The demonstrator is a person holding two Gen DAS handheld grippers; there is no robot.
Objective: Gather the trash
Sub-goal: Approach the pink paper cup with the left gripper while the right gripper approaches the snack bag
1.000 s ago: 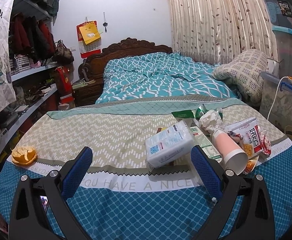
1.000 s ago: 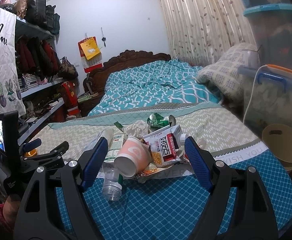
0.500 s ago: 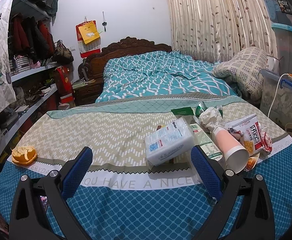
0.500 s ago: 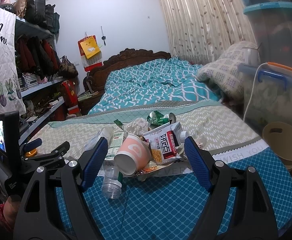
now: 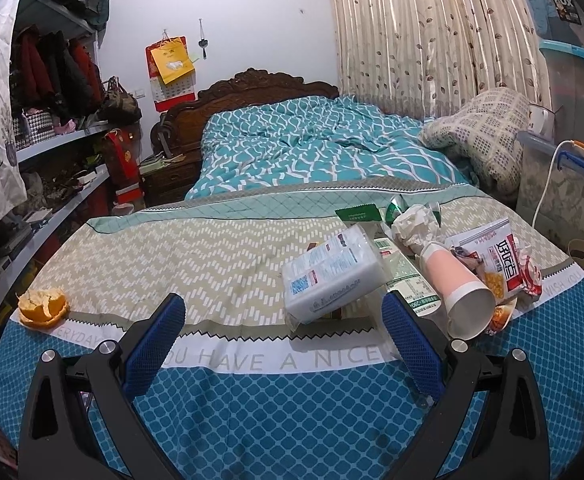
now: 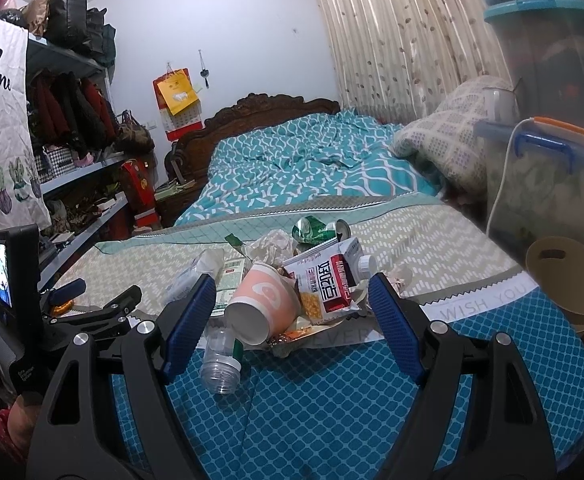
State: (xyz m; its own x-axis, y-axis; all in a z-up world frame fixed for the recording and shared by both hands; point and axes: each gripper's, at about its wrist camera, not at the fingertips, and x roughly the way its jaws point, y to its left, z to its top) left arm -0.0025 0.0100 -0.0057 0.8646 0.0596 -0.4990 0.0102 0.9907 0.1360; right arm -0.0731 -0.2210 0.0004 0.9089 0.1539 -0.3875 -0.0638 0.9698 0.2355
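A heap of trash lies on the patterned cloth (image 5: 171, 256): a pink paper cup (image 5: 458, 286) (image 6: 265, 300) on its side, a white tissue pack (image 5: 332, 276), a red and white drink carton (image 6: 330, 280) (image 5: 500, 260), crumpled paper (image 5: 414, 226), a crushed green can (image 6: 320, 230) and a clear plastic bottle (image 6: 221, 364). Orange peel (image 5: 43, 306) sits alone at the left. My left gripper (image 5: 281, 320) is open, short of the tissue pack. My right gripper (image 6: 292, 304) is open, with the cup and carton just beyond its blue pads.
A tan waste bin (image 6: 568, 276) stands at the right beside stacked plastic storage boxes (image 6: 548, 168). Shelves (image 5: 51, 184) packed with clothes line the left. Behind the cloth lies a bed (image 5: 312, 152) with a teal quilt.
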